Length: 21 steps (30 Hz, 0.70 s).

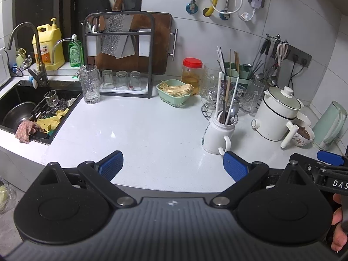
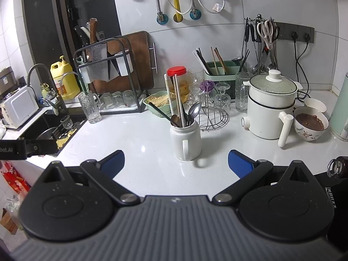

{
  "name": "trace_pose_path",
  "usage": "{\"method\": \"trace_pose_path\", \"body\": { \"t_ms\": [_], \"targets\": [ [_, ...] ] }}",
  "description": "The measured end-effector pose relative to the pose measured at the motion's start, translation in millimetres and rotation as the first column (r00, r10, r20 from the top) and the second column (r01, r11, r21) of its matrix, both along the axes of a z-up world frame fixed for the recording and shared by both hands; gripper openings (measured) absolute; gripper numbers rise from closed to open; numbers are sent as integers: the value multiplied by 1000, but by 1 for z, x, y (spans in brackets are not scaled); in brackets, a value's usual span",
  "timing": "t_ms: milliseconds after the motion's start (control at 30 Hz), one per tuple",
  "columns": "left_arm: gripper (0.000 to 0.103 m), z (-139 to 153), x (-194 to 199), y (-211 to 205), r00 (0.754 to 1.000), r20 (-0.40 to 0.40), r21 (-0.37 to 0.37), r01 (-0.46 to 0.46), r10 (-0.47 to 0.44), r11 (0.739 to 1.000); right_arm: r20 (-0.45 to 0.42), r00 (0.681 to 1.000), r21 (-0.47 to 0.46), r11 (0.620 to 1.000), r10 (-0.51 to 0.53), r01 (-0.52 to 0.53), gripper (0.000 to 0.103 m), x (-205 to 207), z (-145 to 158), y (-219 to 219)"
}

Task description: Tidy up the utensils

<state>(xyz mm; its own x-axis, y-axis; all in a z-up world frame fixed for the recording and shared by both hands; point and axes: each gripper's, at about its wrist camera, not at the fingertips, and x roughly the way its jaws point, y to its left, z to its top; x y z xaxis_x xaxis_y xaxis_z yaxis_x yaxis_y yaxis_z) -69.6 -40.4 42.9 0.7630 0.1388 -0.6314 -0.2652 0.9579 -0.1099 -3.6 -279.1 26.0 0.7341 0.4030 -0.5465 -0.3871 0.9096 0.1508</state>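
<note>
Standing on white worktop: white mug holding spoons, chopsticks. Left hand-held gripper, right hand-held gripper: both spread, empty.

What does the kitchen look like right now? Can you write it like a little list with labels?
place: white countertop beside a sink
left tongs: open, holding nothing, above the countertop
right tongs: open, holding nothing
white mug: upright on the countertop, handle facing the camera, holding spoons and chopsticks
green utensil caddy: at the back by the wall, with more chopsticks in it
white electric pot: right of the mug, lid on
task stage: nothing grasped yet
</note>
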Motion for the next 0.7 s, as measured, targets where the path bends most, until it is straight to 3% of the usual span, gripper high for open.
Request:
{"method": "trace_pose_path", "body": {
  "t_ms": [533, 700],
  "targets": [
    [100, -2, -7, 3, 1000, 24, 22, 1, -1, 1000, 32, 999, 8, 1000, -15, 15, 103, 1, -4, 6],
    [100, -2, -7, 7, 999, 34, -10, -1, 1, 1000, 41, 999, 4, 1000, -21, 20, 103, 1, -4, 6]
  ]
}}
